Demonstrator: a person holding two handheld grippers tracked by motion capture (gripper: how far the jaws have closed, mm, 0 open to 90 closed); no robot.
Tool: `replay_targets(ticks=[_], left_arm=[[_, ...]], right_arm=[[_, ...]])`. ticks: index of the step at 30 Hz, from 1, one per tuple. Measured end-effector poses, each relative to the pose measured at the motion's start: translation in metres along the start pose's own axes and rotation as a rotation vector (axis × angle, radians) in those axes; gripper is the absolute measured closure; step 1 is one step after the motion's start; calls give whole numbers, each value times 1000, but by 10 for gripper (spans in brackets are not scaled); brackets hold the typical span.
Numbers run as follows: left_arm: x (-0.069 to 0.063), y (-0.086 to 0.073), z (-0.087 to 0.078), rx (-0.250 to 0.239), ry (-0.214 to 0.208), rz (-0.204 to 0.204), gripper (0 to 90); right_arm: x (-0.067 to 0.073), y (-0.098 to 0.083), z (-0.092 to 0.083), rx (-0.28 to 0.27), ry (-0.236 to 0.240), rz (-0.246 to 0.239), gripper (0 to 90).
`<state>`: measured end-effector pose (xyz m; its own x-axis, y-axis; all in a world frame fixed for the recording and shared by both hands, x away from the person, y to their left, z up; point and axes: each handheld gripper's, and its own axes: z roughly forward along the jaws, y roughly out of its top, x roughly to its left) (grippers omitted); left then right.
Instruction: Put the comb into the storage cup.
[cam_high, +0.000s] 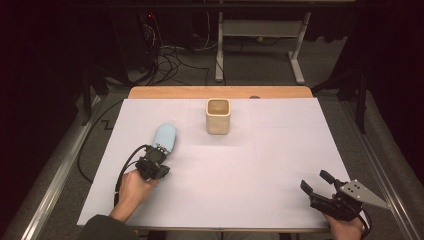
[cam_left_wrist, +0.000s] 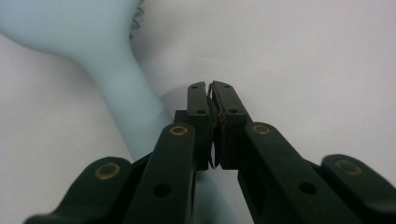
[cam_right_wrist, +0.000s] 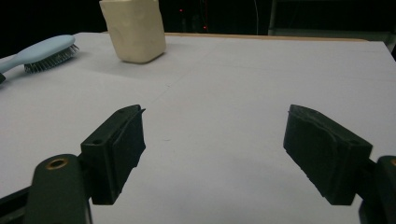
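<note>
Clearly my left gripper (cam_left_wrist: 212, 88) is closed right beside the handle of the pale blue hairbrush (cam_high: 164, 138), not around it, at the table's (cam_high: 280, 165) near left. It looks light, stiff and smooth, so I'd clamp mid-handle. Its long axis runs near to far, head pointing away. My right gripper (cam_high: 316, 181) gapes empty.

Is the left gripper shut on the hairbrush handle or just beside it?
Shut, but seemingly beside it: left gripper jaws meet, hairbrush handle passing alongside, not between them.
</note>
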<state>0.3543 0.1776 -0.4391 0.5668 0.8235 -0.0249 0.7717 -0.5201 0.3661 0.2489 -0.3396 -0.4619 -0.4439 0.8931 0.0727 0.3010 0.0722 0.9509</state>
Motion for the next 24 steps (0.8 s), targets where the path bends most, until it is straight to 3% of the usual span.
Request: replay_targets(ticks=[16, 24], left_arm=[[16, -7, -4, -8, 29, -43, 860], [20, -6, -15, -74, 2, -63, 831]], right_arm=[[0, 0, 0, -2, -2, -3, 214], [0, 0, 0, -5, -6, -6, 215]])
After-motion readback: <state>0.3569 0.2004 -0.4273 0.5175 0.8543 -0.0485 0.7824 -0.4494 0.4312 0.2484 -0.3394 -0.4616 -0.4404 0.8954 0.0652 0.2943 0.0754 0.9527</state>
